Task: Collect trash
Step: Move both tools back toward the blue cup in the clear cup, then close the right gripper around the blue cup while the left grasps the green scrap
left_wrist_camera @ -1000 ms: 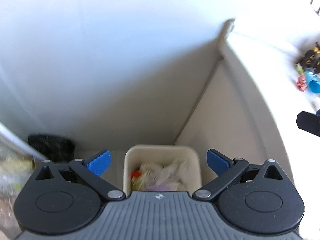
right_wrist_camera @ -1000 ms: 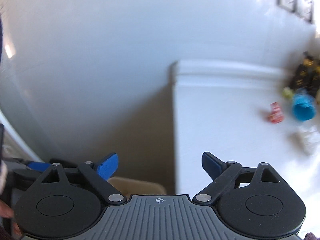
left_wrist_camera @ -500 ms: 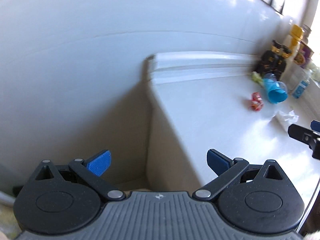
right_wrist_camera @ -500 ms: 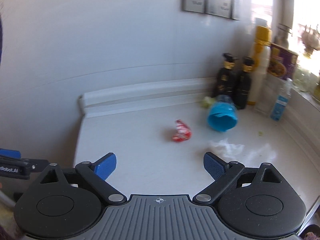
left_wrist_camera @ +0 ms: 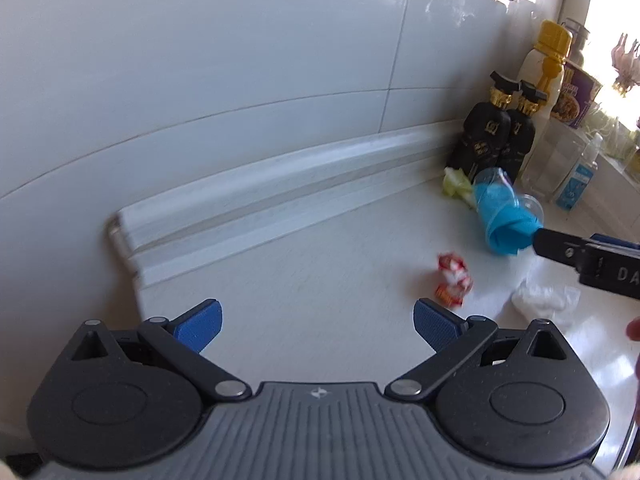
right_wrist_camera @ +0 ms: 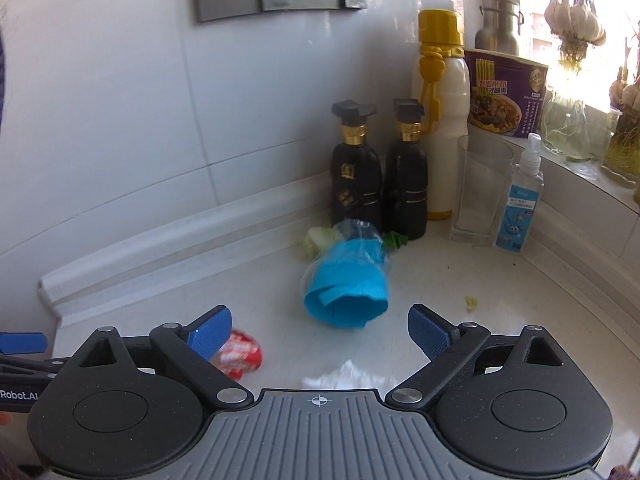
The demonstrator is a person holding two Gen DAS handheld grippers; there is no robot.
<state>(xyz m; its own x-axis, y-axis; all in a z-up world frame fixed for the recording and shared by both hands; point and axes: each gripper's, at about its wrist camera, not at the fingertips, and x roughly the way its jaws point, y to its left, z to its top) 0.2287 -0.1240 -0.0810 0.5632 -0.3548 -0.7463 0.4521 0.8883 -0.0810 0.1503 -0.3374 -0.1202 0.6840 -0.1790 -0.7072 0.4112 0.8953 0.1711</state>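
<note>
A white table [right_wrist_camera: 500,300] meets a tiled wall, litter loose in its corner. Both grippers hover with jaws spread, empty. Nearest the right gripper [right_wrist_camera: 320,330] lie a red wrapper [right_wrist_camera: 240,354] and white tissue [right_wrist_camera: 340,376]; ahead, centred between its jaws, a tipped blue-lined cup [right_wrist_camera: 346,284]. The left gripper [left_wrist_camera: 318,318] faces bare table.

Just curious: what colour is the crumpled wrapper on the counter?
Red with white and some orange: the wrapper shows best in the left wrist view.
</note>
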